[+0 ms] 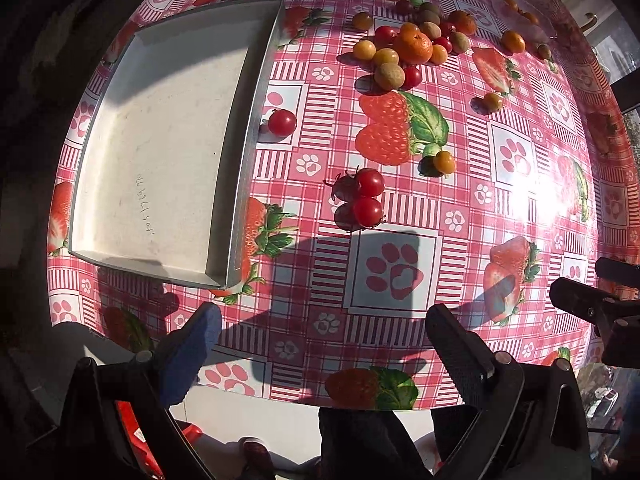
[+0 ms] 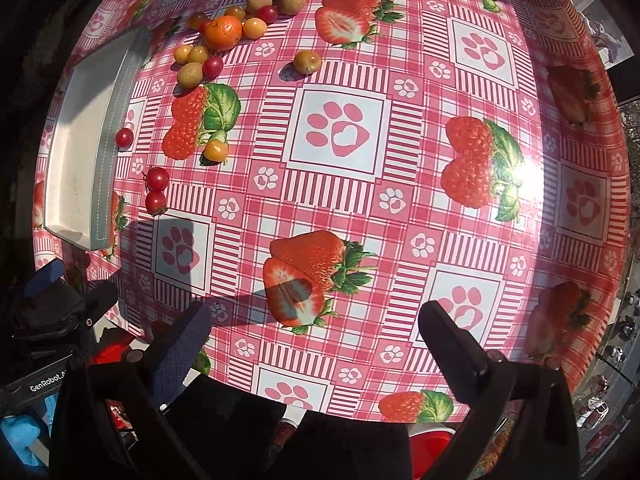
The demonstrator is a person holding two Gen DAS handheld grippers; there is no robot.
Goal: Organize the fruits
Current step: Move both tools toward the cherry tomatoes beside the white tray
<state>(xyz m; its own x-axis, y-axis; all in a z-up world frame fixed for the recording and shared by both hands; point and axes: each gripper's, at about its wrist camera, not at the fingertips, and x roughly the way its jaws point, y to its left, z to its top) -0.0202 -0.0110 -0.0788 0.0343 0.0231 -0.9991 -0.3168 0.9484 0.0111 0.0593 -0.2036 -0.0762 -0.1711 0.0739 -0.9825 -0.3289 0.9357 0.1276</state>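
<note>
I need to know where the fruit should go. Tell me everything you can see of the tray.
The tray is a shallow grey rectangle with low sloping walls, metal by the look of it. Its pale scuffed floor holds no fruit and bears faint handwriting. It lies flat on the tablecloth, at the left. One cherry tomato sits just beside its right wall.

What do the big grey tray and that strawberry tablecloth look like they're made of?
The tray looks like sheet metal, possibly aluminium: thin upright walls, a dull grey matte floor with faint scuffs and scratched-in marks. The tablecloth looks like glossy plastic or oilcloth rather than woven fabric: it lies smooth, and sunlight makes a bright white glare on it at the right. Neither can be confirmed by sight alone.
</note>
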